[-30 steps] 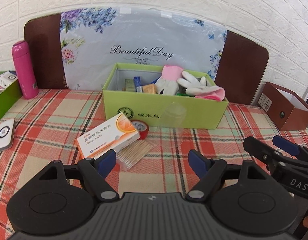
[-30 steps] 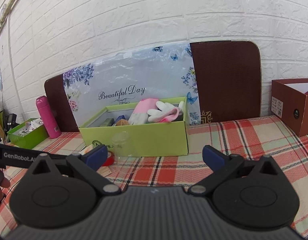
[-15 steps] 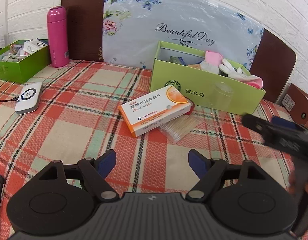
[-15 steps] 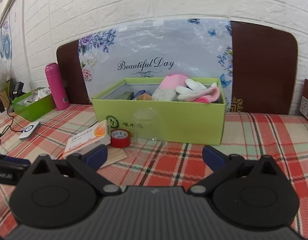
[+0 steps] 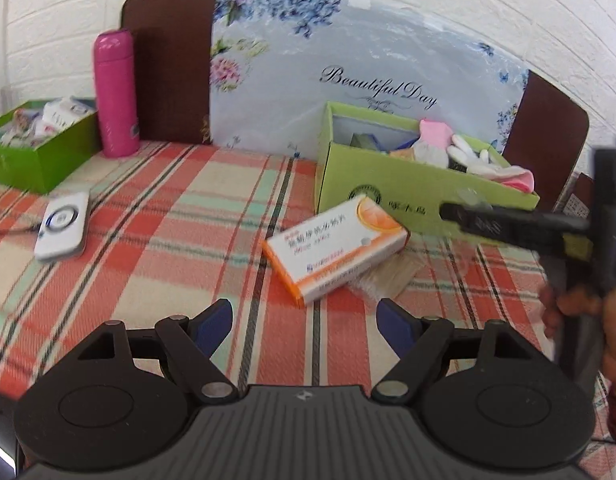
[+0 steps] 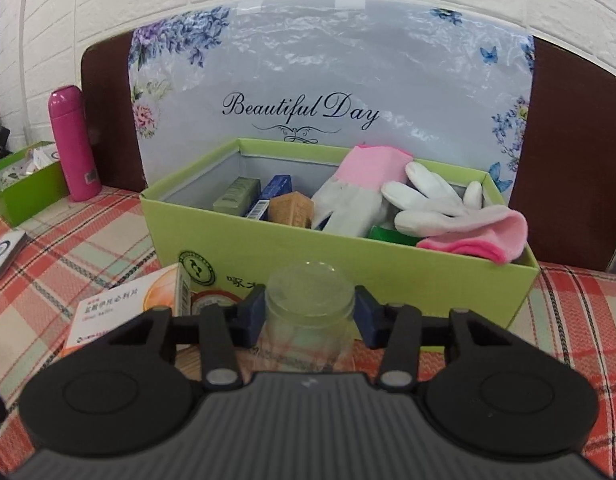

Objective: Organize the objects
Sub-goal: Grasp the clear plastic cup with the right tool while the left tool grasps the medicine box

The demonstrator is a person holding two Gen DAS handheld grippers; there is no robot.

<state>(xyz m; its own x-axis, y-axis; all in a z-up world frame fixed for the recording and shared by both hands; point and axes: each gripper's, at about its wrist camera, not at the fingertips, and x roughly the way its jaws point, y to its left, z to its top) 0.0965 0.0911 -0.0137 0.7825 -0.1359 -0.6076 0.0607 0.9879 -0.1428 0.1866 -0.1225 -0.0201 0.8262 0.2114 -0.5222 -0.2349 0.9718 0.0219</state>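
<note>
A clear plastic cup [image 6: 309, 312] stands upside down on the plaid tablecloth, just in front of the light green box [image 6: 427, 276]. My right gripper [image 6: 309, 314] has its blue pads against both sides of the cup. The box holds white-and-pink gloves [image 6: 447, 208] and small cartons. An orange-and-white medicine box [image 5: 335, 250] lies in front of the green box [image 5: 407, 196], on a packet of toothpicks [image 5: 387, 280]. My left gripper [image 5: 306, 322] is open and empty above the cloth, short of the medicine box.
A pink bottle [image 5: 116, 92] and a dark green tray [image 5: 40, 152] with small items stand at the far left. A white device [image 5: 62, 226] with a cable lies on the cloth. A floral "Beautiful Day" board [image 6: 327, 92] leans on the wall. Red tape [image 6: 212, 304] sits by the cup.
My right gripper moved forward to the clear cup and closed its fingers onto it. My left gripper swung left and back, so the medicine box now lies ahead of it.
</note>
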